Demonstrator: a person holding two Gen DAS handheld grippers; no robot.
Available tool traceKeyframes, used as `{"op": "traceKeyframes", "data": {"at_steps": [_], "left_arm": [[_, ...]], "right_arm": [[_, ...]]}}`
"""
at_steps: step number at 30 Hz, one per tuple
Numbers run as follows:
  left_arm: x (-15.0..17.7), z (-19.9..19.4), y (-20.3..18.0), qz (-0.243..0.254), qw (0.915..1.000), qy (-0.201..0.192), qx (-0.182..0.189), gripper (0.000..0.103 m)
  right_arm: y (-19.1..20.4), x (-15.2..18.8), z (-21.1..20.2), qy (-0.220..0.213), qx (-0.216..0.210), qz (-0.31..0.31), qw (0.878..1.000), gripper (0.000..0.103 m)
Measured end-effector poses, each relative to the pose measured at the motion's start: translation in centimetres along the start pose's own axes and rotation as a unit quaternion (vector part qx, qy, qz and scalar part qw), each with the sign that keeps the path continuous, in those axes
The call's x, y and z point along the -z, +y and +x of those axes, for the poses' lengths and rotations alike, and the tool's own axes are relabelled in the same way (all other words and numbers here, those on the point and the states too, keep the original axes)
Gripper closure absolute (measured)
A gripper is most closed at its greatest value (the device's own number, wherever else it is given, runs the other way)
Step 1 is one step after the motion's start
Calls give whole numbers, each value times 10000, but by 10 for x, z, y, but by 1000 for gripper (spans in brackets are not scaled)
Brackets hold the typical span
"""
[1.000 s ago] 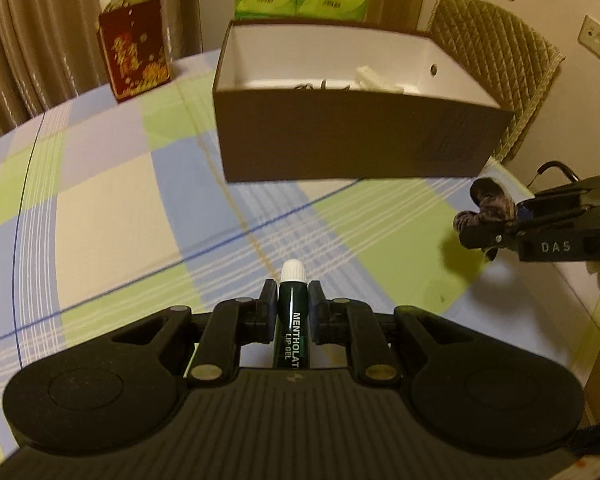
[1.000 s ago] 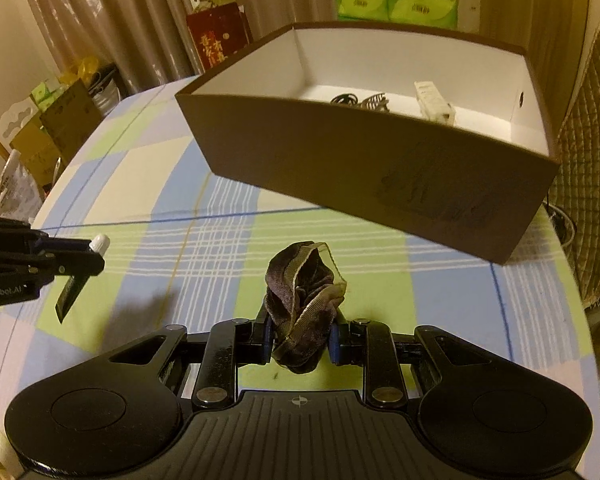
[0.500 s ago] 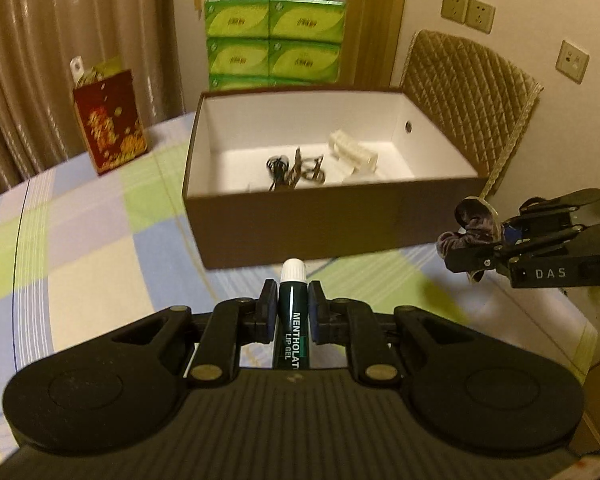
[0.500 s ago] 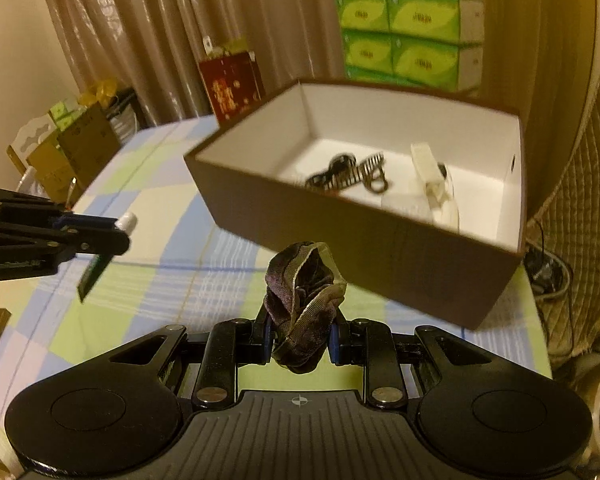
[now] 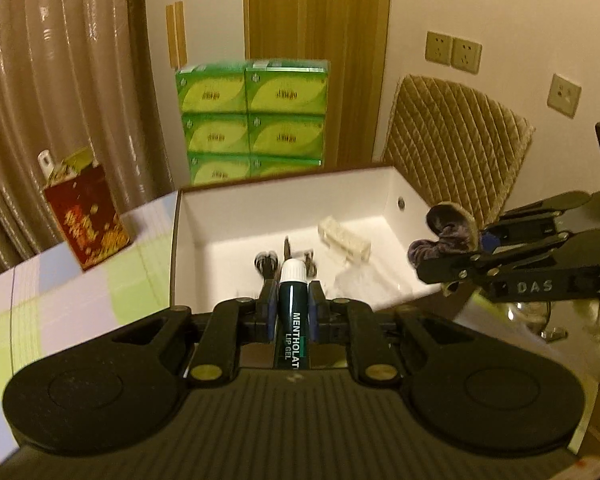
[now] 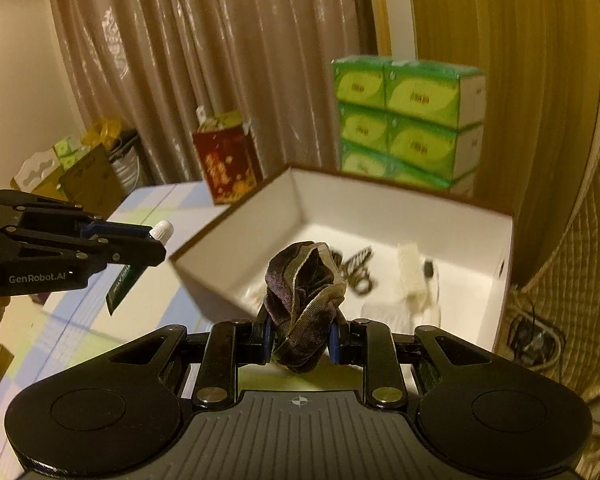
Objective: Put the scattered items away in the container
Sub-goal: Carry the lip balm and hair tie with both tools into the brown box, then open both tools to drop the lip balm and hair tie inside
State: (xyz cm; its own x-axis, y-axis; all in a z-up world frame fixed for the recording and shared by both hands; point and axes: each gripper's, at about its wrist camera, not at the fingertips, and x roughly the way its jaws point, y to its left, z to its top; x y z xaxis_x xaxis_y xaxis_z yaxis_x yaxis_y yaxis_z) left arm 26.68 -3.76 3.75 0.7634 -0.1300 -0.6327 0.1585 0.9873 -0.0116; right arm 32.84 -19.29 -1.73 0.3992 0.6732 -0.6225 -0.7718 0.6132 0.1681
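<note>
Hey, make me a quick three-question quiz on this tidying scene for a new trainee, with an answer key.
1. What does the left gripper hold?
2. True or false: the box is empty.
3. The right gripper is shut on: A) scrunchie B) tissue pack C) red bag

Key:
1. A lip gel tube.
2. False; a hair clip and a pale item already lie inside.
3. A, the scrunchie.

black left claw (image 6: 156, 246) marked "genrobot.ai"; right claw (image 5: 424, 264) marked "das".
</note>
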Motion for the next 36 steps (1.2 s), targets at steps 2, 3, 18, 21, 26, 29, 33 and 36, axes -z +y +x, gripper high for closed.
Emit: {"op": "traceKeyframes", "data": {"at_steps": [2, 3, 18, 21, 26, 29, 33, 36], "left_arm": [[-13, 11, 3, -53, 10000, -21, 38, 91], [-18, 16, 3, -62, 10000, -23, 51, 91], [-61, 151, 45, -447, 9962, 729, -139, 91], [-60, 176, 51, -433, 9946, 905, -245, 91], [-52, 211, 57, -405, 9910, 1214, -386, 91], [-48, 227, 59, -383, 9896, 1319, -429, 91], [-43, 242, 61, -390, 9877, 1456, -419, 91], [-41, 246, 59, -275, 9874, 1485, -477, 89]], "right_arm": [[-6, -11, 10, -11, 35, 7, 10000, 80], [-10, -16, 14, -5, 40, 14, 10000, 80], [-79, -57, 129, 849, 214, 321, 9956, 80], [-88, -57, 146, 984, 224, 371, 9942, 80], [-96, -56, 166, 1166, 191, 401, 9922, 80], [-99, -54, 174, 1239, 190, 386, 9914, 80], [-102, -51, 180, 1280, 208, 410, 9907, 80], [-105, -51, 182, 1289, 226, 410, 9905, 80]]}}
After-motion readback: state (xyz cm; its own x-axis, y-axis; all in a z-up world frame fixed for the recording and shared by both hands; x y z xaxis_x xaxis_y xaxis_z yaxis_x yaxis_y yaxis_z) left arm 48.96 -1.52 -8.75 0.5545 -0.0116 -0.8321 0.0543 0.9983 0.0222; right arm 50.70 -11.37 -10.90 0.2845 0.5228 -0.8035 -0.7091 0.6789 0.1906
